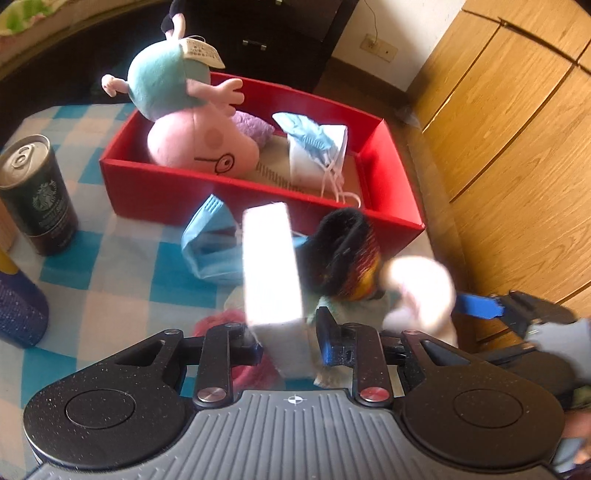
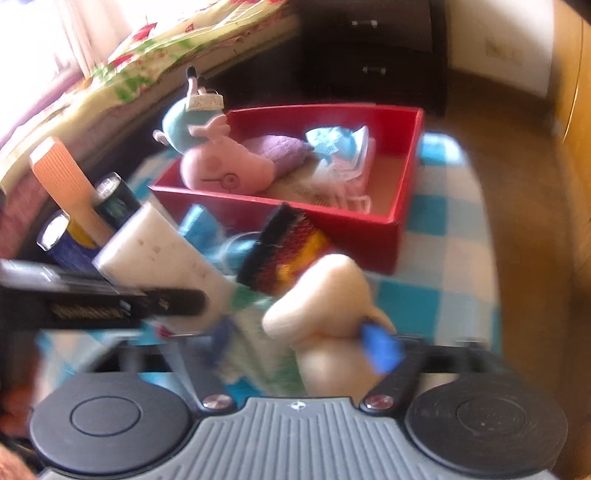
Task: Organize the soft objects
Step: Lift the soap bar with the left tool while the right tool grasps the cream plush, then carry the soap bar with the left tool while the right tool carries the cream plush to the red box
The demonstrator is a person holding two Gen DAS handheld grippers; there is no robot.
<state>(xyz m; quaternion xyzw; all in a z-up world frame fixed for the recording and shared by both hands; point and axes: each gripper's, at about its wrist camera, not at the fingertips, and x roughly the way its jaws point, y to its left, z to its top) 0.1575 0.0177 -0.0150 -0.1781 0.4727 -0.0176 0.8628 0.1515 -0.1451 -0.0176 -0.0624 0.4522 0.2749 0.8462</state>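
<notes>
My left gripper (image 1: 291,347) is shut on a white foam block (image 1: 271,266), held upright over the checked cloth. The same block (image 2: 162,254) shows at the left of the right wrist view. My right gripper (image 2: 301,343) stands open and wide, blurred. A cream plush toy (image 2: 325,314) lies between its fingers, and only the right blue finger (image 2: 380,350) touches it. A black, red and yellow knitted piece (image 1: 343,251) lies just beyond. A blue face mask (image 1: 210,240) rests before the red box (image 1: 229,199), which holds a pink pig plush (image 1: 199,147), a purple soft piece (image 1: 253,127) and more masks (image 1: 317,147).
A dark drink can (image 1: 37,195) and a blue container (image 1: 18,310) stand at the left of the blue-and-white checked cloth (image 1: 110,280). Something pink (image 1: 225,321) lies under the left gripper. Wooden cupboard doors (image 1: 517,129) and a dark drawer unit (image 1: 266,33) lie beyond.
</notes>
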